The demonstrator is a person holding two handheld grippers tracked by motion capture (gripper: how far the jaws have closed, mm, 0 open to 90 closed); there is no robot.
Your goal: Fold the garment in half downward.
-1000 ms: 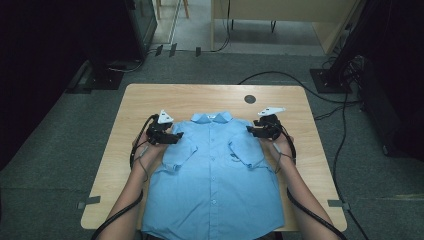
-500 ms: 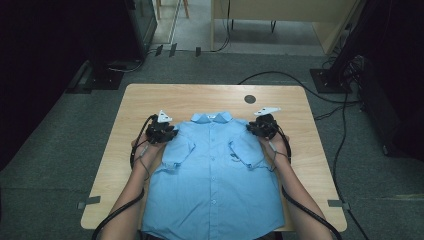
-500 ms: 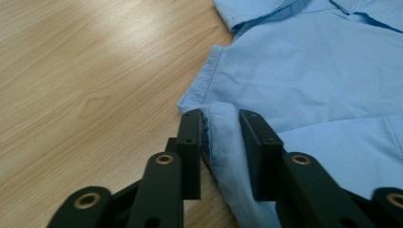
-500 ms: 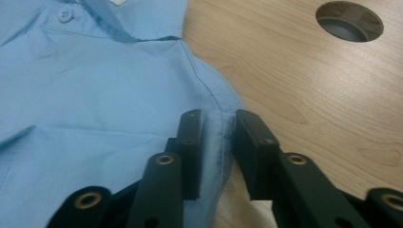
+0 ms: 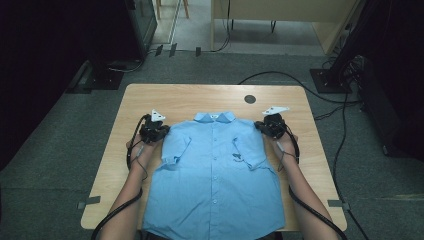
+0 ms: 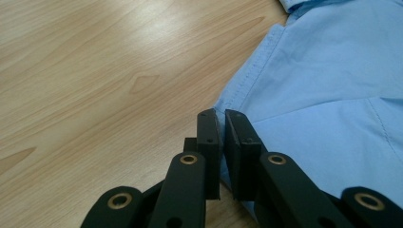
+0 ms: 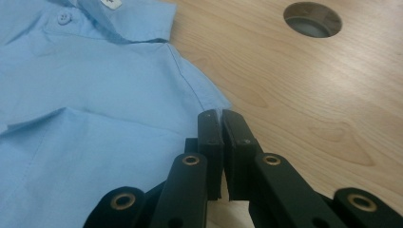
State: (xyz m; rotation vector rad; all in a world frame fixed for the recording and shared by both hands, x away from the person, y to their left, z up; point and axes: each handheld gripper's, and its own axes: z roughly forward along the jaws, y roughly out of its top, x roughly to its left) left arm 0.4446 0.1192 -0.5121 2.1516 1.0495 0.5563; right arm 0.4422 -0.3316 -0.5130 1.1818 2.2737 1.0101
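The blue shirt is pinched at each shoulder edge by the closed left gripper and right gripper; bare table is seen beyond the collar.

Light wood table, round cable hole near far edge. Grey carpet floor, black cables trailing across. Pale wood desk at back, dark cabinet far left. Black stand base right. Sides dark, table evenly lit.

wooden table with round hole, grey floor.
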